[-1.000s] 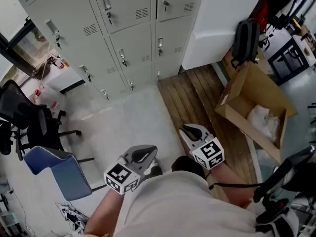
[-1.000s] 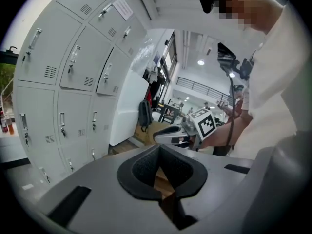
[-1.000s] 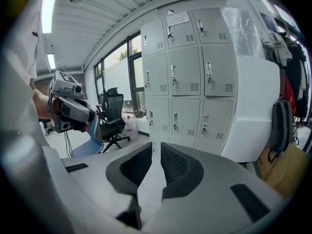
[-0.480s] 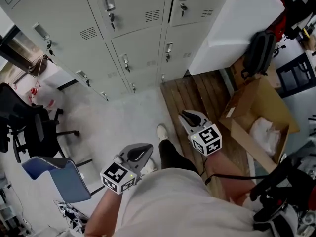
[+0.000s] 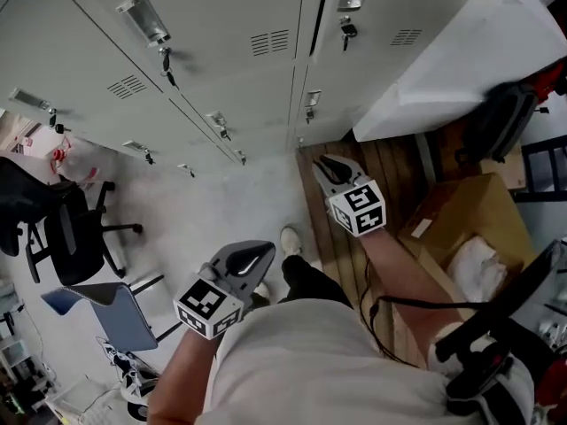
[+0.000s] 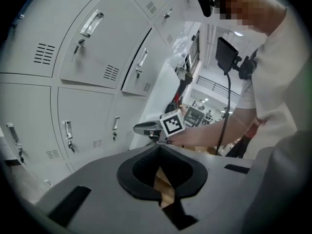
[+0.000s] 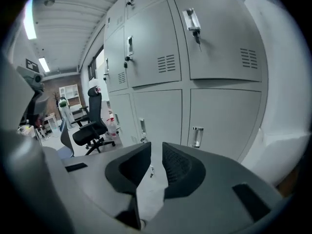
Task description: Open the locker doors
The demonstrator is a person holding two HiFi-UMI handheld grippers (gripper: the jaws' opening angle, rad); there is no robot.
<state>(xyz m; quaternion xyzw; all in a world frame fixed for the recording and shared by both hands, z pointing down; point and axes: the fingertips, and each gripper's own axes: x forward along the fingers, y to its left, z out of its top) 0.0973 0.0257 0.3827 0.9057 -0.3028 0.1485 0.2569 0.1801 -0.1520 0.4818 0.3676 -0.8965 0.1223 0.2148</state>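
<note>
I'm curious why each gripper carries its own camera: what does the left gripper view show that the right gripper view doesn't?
Only the left gripper view shows the person in a white shirt and the right gripper in their hand. Its jaws have just been opening slightly, with nothing between them. Only the right gripper view shows a black office chair and ceiling lights. Both show the grey lockers, doors closed.

Office/lab workrm: wall of grey metal lockers (image 5: 221, 51), black swivel chair (image 5: 66, 228), cardboard box (image 5: 469, 211) on floor, ceiling strip lights (image 7: 30, 18).
</note>
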